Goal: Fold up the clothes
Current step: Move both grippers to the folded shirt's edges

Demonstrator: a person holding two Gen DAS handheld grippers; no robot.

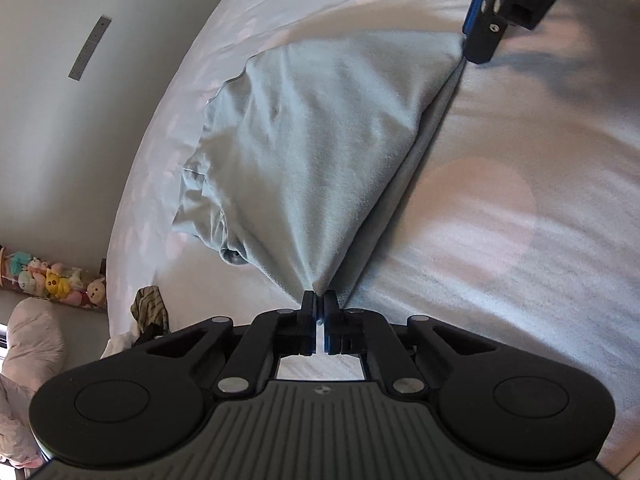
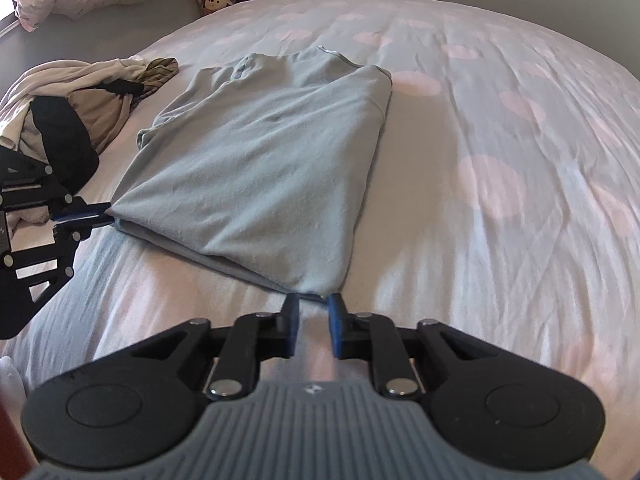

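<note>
Left gripper (image 1: pixel 319 300) clamped on near corner of light blue shirt (image 2: pixel 256 160), folded flat mid-bed on pink-spotted sheet (image 2: pixel 500 240); clothes pile (image 2: pixel 68 120) at ten o'clock; right gripper (image 2: pixel 313 304) at six o'clock, jaws slightly apart around other corner

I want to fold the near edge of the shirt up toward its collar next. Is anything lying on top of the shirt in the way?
Nothing visible. The shirt lies bare on the bed, with the left gripper and right gripper at its two near corners. The clothes pile sits off to one side of it.
</note>
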